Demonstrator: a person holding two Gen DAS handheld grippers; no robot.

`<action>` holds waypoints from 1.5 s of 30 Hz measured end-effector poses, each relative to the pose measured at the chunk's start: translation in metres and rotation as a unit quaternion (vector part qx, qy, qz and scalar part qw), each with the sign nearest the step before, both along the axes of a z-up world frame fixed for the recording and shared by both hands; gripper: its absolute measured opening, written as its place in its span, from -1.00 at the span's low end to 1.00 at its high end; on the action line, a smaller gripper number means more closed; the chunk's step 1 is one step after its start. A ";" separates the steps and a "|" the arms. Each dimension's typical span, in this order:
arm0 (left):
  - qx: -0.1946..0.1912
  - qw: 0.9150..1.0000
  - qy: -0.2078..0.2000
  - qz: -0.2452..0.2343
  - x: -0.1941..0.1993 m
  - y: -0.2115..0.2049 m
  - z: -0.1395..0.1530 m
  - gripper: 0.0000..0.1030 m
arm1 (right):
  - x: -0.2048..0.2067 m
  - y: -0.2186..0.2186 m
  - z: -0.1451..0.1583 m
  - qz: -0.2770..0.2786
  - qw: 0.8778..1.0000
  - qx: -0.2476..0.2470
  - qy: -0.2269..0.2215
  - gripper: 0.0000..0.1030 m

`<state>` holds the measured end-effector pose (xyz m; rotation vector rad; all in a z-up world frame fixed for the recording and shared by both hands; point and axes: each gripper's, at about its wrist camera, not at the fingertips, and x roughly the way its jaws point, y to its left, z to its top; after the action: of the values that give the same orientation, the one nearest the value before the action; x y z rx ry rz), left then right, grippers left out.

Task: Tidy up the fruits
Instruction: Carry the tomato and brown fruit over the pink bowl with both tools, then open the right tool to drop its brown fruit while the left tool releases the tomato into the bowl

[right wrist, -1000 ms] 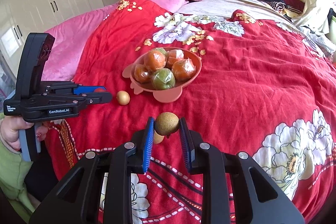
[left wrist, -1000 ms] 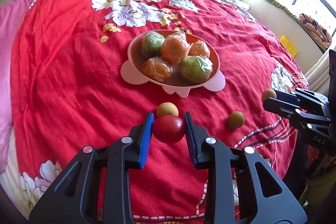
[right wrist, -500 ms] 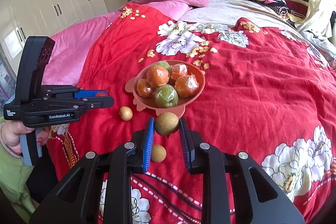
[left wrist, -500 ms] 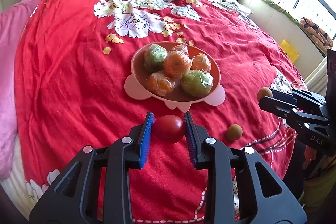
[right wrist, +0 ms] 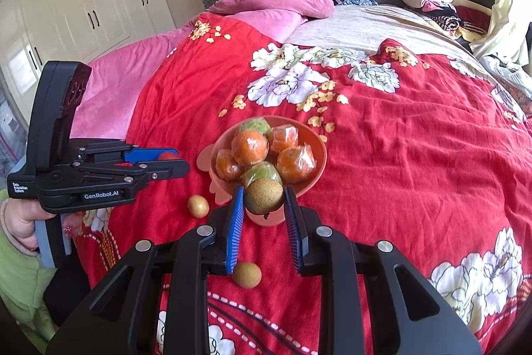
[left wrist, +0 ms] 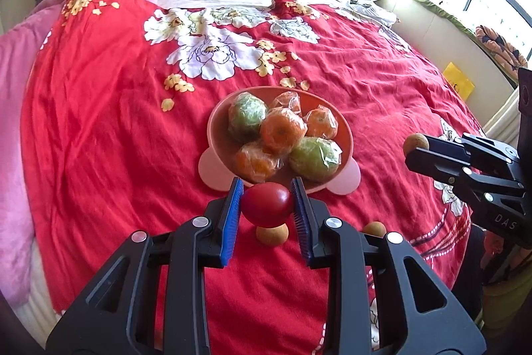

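Both grippers, tilted downward, clamp fruit: left gripper [left wrist: 267, 203] tomato [left wrist: 266, 202], right gripper [right wrist: 264, 198] kiwi [right wrist: 264, 195].

A glossy, smooth red fruit [left wrist: 267, 202] sat between ribbed blue pads [left wrist: 231, 222], the kiwi [right wrist: 264, 196] looked rough and matt, the bowl's [left wrist: 216, 135] citrus wore crinkly clear film, perhaps plastic, over wrinkled cloth bedspread [left wrist: 99, 138].

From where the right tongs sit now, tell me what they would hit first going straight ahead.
Probably the pink bowl, at its near rim or the green wrapped fruit just behind the brown fruit the right tongs hold. Depth is unclear, so they might land short on the red bedspread.
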<state>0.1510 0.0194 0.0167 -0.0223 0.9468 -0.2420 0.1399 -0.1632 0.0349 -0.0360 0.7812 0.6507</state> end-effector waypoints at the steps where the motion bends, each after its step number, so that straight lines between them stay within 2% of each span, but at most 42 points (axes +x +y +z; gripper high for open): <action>1: 0.001 1.000 -0.001 -0.001 0.001 0.000 0.000 -0.57 | 0.001 0.000 0.000 0.000 1.000 -0.001 -0.001 -0.55; 12: 0.003 1.000 0.003 -0.011 0.024 -0.003 -0.004 -0.57 | 0.021 0.001 0.003 -0.004 1.000 -0.008 -0.002 -0.55; 29: -0.005 1.000 0.022 0.000 0.070 0.012 -0.028 -0.57 | 0.057 0.021 -0.040 -0.007 0.999 -0.032 0.038 -0.55; 41: -0.022 0.999 0.029 0.007 0.078 0.018 -0.037 -0.56 | 0.058 0.019 -0.042 -0.013 0.999 -0.027 0.039 -0.53; 45: -0.022 0.999 0.027 0.007 0.078 0.018 -0.038 -0.44 | 0.049 0.016 -0.036 -0.012 0.999 -0.022 0.036 -0.29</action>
<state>0.2289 0.0374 -0.0211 -0.0765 0.9941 -0.2495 0.1894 -0.1471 -0.0009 -0.0424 0.8646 0.6147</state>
